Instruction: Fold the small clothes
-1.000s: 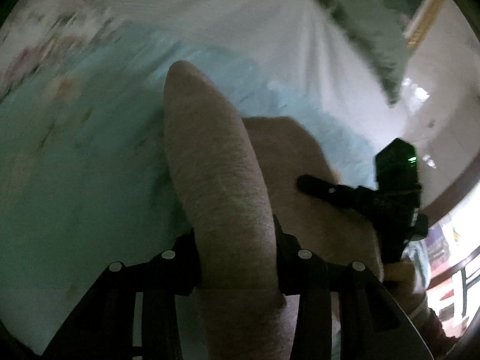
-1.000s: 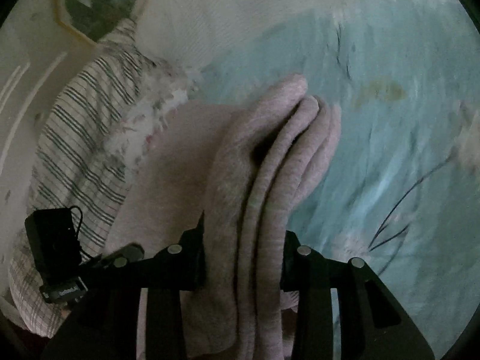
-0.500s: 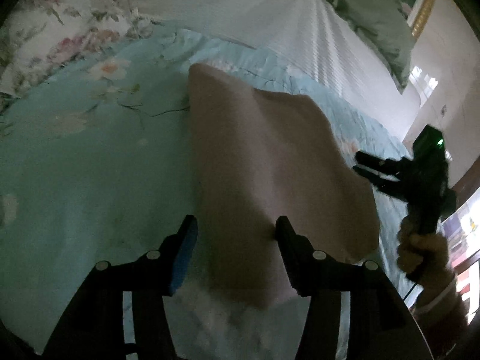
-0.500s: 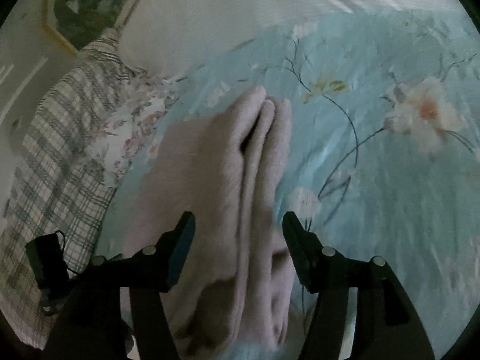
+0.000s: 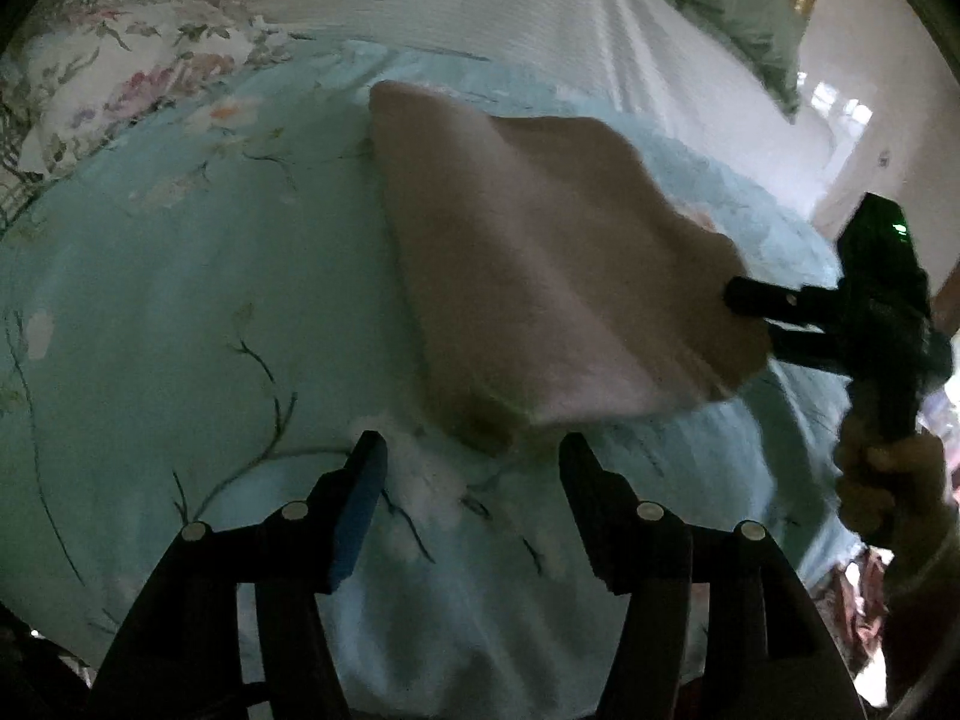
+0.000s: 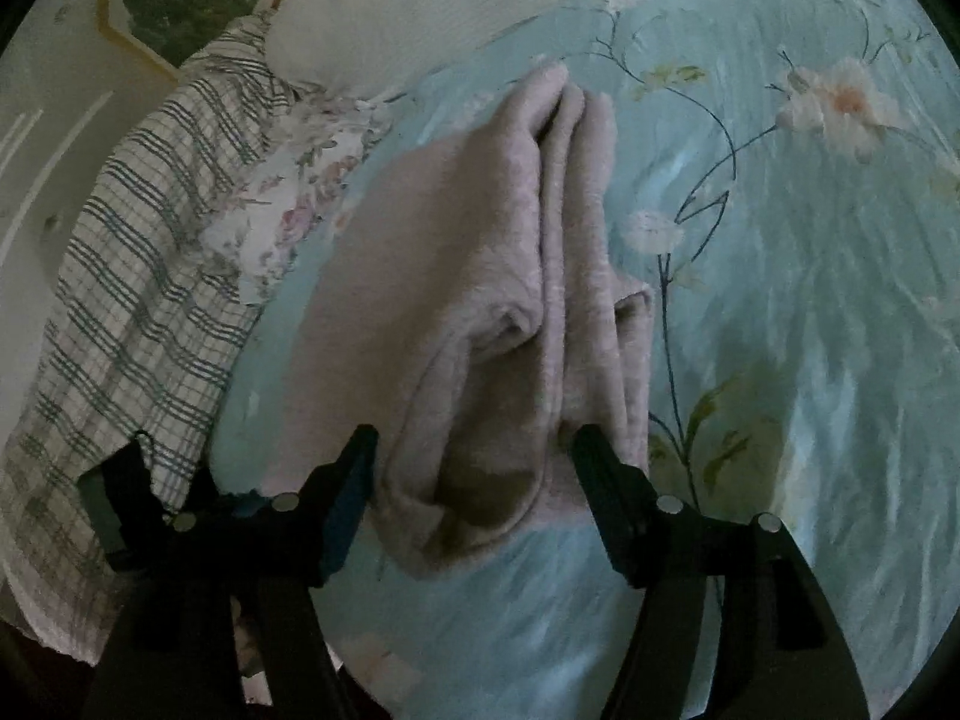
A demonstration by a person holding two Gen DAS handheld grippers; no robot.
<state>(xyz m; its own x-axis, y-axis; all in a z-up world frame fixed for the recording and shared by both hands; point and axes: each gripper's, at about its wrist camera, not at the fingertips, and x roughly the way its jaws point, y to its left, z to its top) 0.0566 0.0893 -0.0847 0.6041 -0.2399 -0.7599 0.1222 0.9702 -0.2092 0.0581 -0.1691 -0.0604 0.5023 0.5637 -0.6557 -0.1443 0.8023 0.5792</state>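
A pinkish-beige folded garment point(image 5: 540, 264) lies on the light blue floral bedspread point(image 5: 180, 300). My left gripper point(image 5: 474, 456) has its jaws opening, and the garment's near corner sits just ahead of its fingertips without touching the pads. In the right wrist view the garment point(image 6: 510, 252) shows several stacked folds. Its near end lies loosely between the fingers of my right gripper point(image 6: 474, 450), whose jaws are also opening, and the pads do not press on it. In the left wrist view the right gripper point(image 5: 756, 318) is at the garment's right edge, held by a hand point(image 5: 882, 480).
A plaid cloth point(image 6: 138, 276) and a floral pillow point(image 6: 294, 204) lie to the left of the garment. A white ribbed cover point(image 5: 510, 18), another floral pillow point(image 5: 120, 60) and a green pillow point(image 5: 720, 0) lie beyond it. A framed picture point(image 6: 180, 0) hangs on the wall.
Both grippers were shut on the garment a second ago. They have let go, opened and drawn back, and the garment now lies flat on the bedspread.
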